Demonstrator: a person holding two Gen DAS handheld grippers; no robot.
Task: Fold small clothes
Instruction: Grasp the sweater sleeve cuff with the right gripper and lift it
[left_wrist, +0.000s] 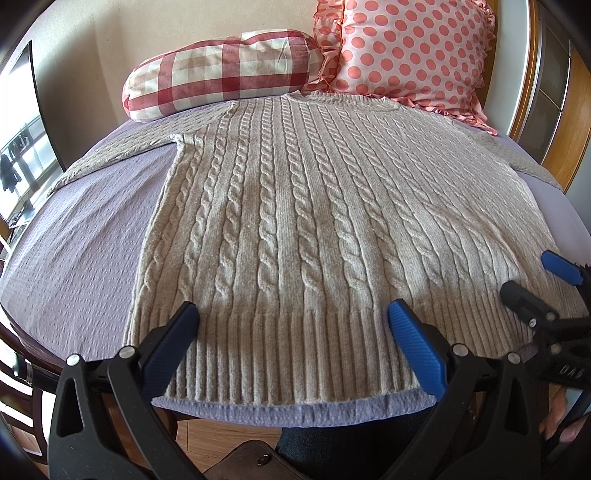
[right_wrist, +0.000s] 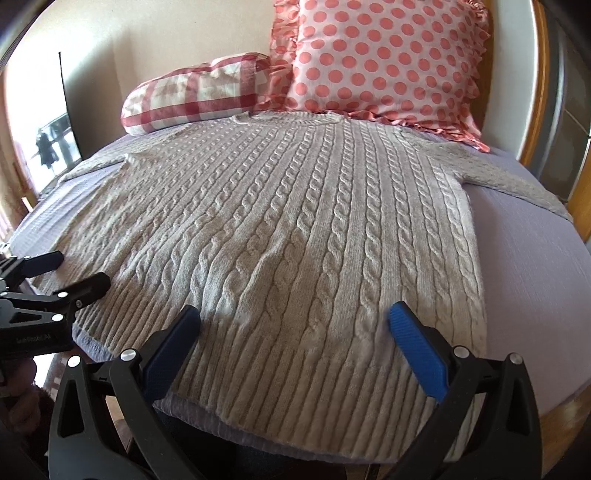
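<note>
A beige cable-knit sweater (left_wrist: 295, 206) lies flat and spread on a lilac bedcover (left_wrist: 81, 258), hem toward me, both sleeves stretched sideways. It also shows in the right wrist view (right_wrist: 295, 221). My left gripper (left_wrist: 291, 314) is open, hovering over the left part of the ribbed hem. My right gripper (right_wrist: 293, 317) is open over the right part of the hem. Each gripper shows in the other's view: the right one (left_wrist: 535, 277) at the right edge, the left one (right_wrist: 74, 271) at the left edge. Neither holds anything.
A red checked bolster pillow (left_wrist: 221, 74) and a pink polka-dot pillow (left_wrist: 410, 48) rest at the head of the bed behind the collar. A wooden bed frame (left_wrist: 532, 74) runs along the right. The bed's near edge (left_wrist: 295, 410) drops to wooden floor.
</note>
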